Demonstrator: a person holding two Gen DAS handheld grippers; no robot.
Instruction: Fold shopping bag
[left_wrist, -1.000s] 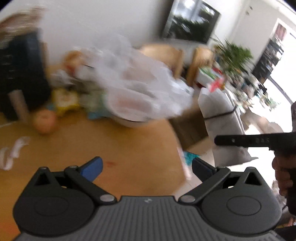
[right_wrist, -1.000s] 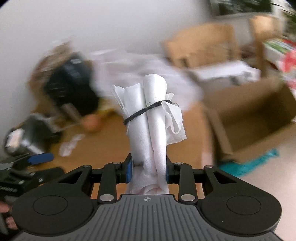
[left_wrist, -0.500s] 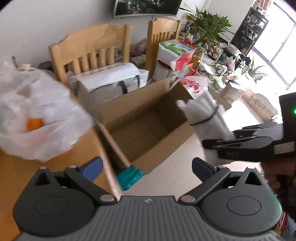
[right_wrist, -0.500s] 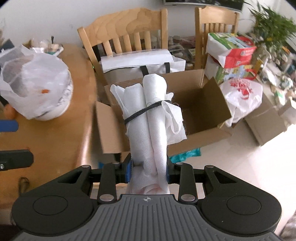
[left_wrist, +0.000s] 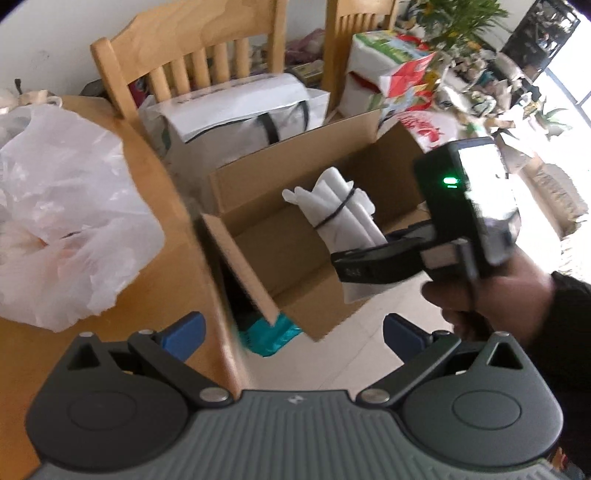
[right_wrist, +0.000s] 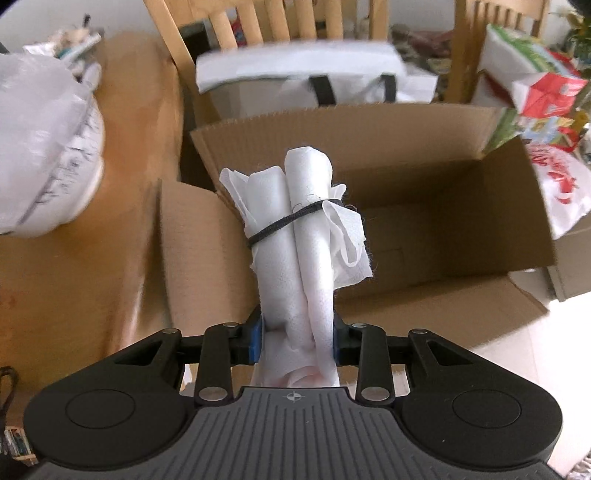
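One white shopping bag (right_wrist: 295, 236), rolled and bound by a black band (right_wrist: 291, 219), sits clamped in your right gripper (right_wrist: 297, 341) above the open cardboard box (right_wrist: 443, 236), seemingly for dropping in, while your left gripper (left_wrist: 293, 330) gapes empty.

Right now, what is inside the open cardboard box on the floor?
The cardboard box shows only bare cardboard. The rolled shopping bag, clamped in the right gripper, is above its opening and hides part of the floor.
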